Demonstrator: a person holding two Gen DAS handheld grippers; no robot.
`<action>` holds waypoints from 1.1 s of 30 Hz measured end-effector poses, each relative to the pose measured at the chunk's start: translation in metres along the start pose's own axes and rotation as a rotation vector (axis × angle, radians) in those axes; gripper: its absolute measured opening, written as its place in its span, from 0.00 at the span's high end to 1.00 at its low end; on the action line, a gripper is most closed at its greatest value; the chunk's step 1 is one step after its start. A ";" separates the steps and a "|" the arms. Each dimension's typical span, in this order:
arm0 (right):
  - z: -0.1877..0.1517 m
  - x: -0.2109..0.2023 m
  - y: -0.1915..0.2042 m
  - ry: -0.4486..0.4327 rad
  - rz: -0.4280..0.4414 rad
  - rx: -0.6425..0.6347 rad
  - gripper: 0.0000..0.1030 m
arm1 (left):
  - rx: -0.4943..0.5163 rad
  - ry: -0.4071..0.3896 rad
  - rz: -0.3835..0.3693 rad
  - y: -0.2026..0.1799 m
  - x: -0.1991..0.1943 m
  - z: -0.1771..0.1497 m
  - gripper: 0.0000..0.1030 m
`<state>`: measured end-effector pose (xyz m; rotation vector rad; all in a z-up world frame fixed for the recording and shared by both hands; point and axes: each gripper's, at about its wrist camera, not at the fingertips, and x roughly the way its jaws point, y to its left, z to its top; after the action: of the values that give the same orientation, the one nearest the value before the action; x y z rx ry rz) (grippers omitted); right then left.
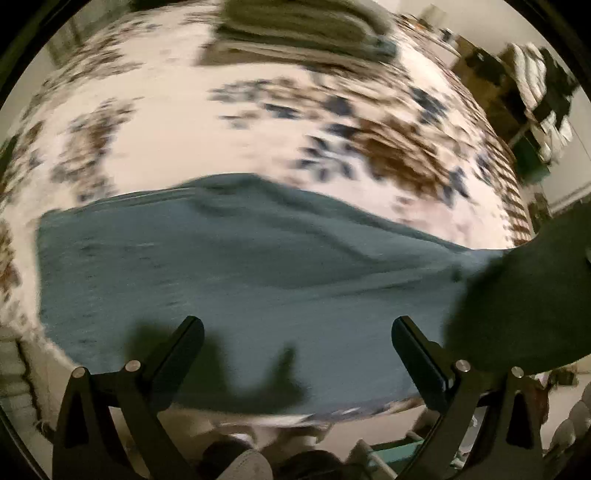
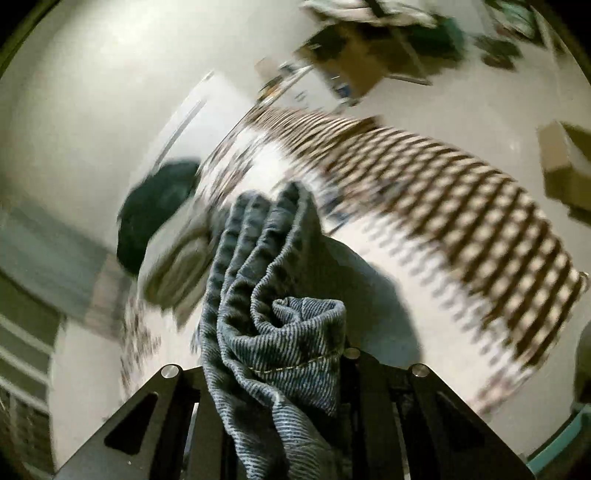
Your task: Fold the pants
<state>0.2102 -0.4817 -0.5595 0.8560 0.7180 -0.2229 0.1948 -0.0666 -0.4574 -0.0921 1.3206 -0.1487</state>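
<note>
Through my left wrist view, my left tongs (image 1: 297, 328) stand wide apart with nothing between them, hovering over the near edge of the pants (image 1: 221, 266). The risk here, as I judge it, is that I close on only the top layer, or catch the bedspread (image 1: 177, 122) along with the denim, and drag the fold askew. The pants lie spread flat on the bed as a broad blue-grey slab, one side running off toward the right, with a soft ridge across the middle. Everything is blurred, so seams are hard to read. A stack of folded cloth (image 1: 306, 26) sits at the far side of the bed.

Through my right wrist view, my right tongs (image 2: 273, 373) are clamped on a thick bunch of the pants (image 2: 266, 295). The hem is crumpled and twisted in the grip, with ribbed folds rising above the bedspread (image 2: 424, 221). I think such a bulky wad could slip out, or land wrinkled rather than square.
</note>
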 end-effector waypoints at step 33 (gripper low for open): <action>-0.180 0.118 0.043 0.529 -0.314 -0.188 0.29 | -0.209 -0.028 -0.005 0.128 0.050 0.003 0.00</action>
<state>0.2301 -0.3066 -0.6897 0.6202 1.3497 -0.2052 0.2171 0.0516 -0.5236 -0.2738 1.3050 -0.0136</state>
